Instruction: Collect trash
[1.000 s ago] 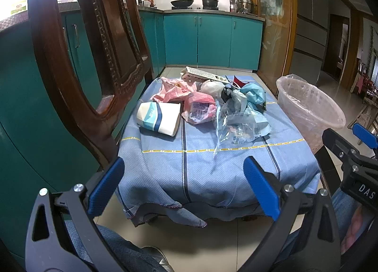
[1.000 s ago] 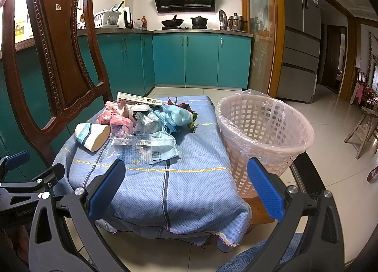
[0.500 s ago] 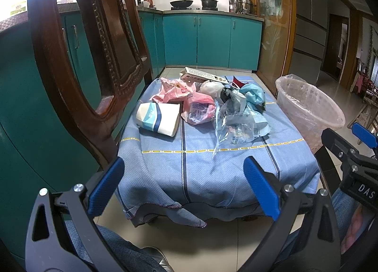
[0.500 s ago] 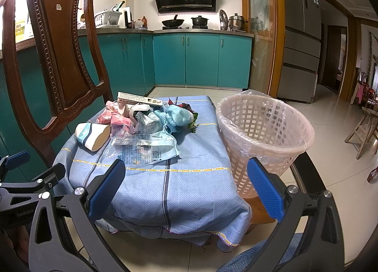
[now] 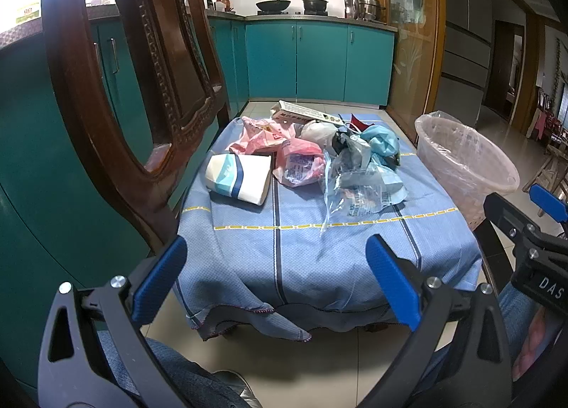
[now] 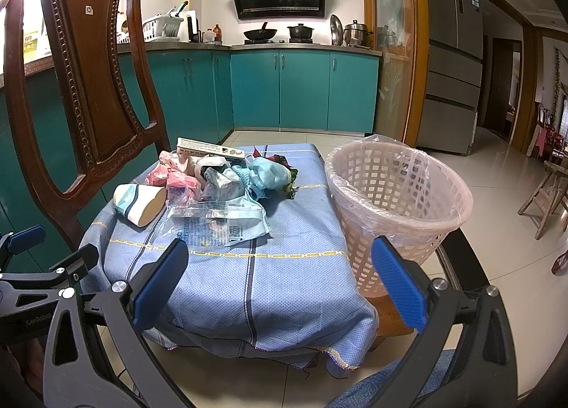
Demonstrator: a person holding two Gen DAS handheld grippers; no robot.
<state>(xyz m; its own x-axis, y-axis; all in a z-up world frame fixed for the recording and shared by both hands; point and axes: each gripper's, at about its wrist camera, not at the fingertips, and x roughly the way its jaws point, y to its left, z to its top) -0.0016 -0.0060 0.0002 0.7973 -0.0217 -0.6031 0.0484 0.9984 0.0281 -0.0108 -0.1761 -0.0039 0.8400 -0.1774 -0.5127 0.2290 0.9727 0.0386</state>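
Note:
A pile of trash lies on a low table under a blue cloth (image 5: pixel 301 252): a white and blue tissue pack (image 5: pixel 239 177), pink bags (image 5: pixel 298 165), a clear printed wrapper (image 5: pixel 362 195), a light blue bag (image 5: pixel 381 140), a flat box (image 5: pixel 305 113). A white lattice basket (image 6: pixel 397 202) lined with clear plastic stands at the table's right end. My left gripper (image 5: pixel 277 280) is open and empty, short of the table's near edge. My right gripper (image 6: pixel 280 280) is open and empty, also short of the near edge. The pile also shows in the right wrist view (image 6: pixel 213 191).
A dark wooden chair (image 6: pixel 81 88) stands against the table's left side. Teal kitchen cabinets (image 6: pixel 301 88) run along the back and left. A wooden stool (image 6: pixel 546 195) stands far right. My legs show at the bottom of both views.

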